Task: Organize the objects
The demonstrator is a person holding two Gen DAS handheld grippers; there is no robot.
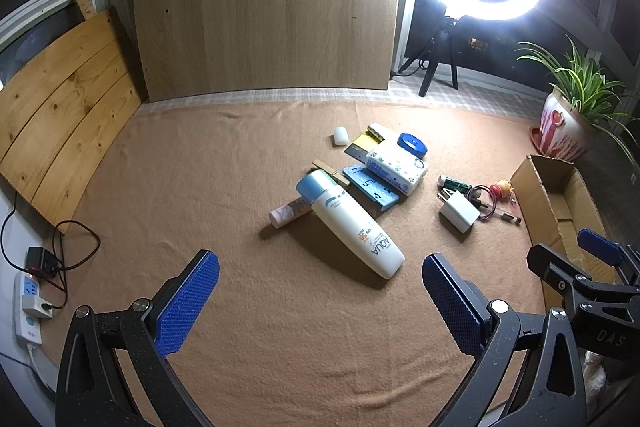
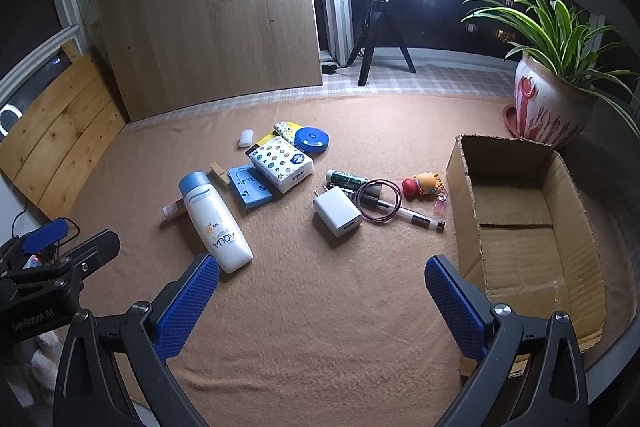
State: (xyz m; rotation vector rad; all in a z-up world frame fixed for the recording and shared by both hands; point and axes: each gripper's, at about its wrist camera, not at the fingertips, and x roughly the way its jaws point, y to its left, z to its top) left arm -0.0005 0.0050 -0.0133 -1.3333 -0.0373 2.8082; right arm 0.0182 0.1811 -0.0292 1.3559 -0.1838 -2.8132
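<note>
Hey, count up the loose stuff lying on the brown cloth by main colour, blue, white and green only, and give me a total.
Blue: 2, the round blue tin and the blue sponge.
White: 3, the sunscreen bottle, the charger plug and the small white cap.
Green: 1, the green tube.
Total: 6

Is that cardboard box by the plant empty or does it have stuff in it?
Empty. The right wrist view looks into the cardboard box and shows only its bare bottom flaps.

Two black hand-held grippers, blue-padded

Left gripper (image 1: 320,301) and right gripper (image 2: 322,301): black frames, blue textured finger pads (image 1: 188,301), silver screws behind each pad, white lettering on the side.
</note>
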